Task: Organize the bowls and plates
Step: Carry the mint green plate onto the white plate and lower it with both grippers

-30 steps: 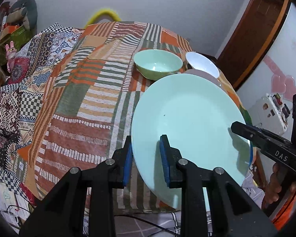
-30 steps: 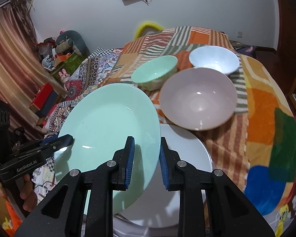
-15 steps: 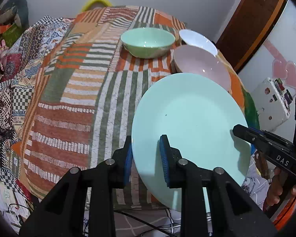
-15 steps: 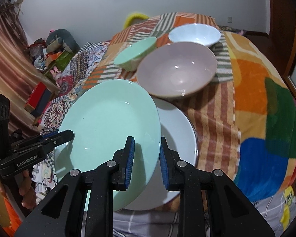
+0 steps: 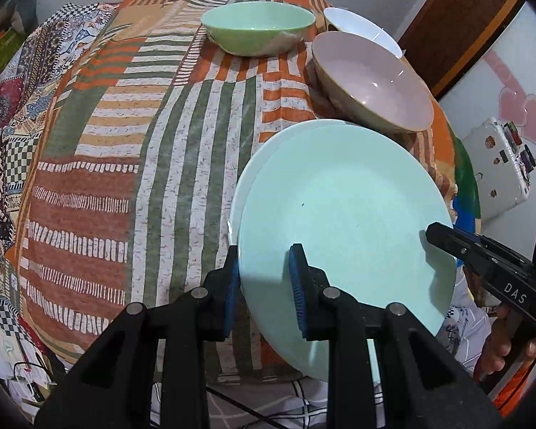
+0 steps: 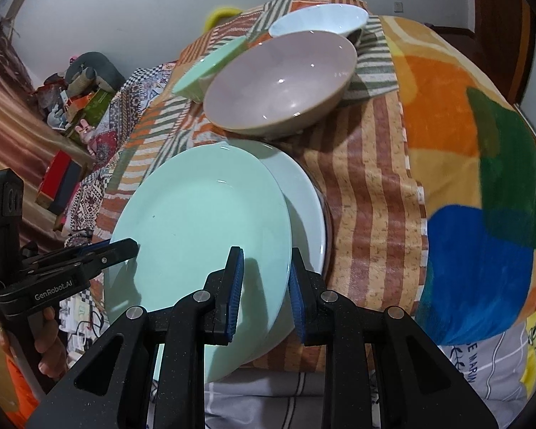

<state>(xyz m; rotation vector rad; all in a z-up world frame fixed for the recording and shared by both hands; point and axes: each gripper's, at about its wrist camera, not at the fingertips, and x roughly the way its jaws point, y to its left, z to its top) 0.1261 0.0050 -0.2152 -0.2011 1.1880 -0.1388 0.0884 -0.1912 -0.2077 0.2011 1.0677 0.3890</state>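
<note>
Mint plate [image 5: 343, 207] between both grippers' jaws

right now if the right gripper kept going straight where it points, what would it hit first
The right gripper is already clamped on the green plate. Carried straight on, that plate would probably meet the white plate lying under it first, though depth is unclear.

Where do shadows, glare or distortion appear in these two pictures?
Left wrist view: gripper shadows fall on the mint plate; fisheye bends the table edge. Right wrist view: small glare spots on the pink bowl; corners are dark.
</note>
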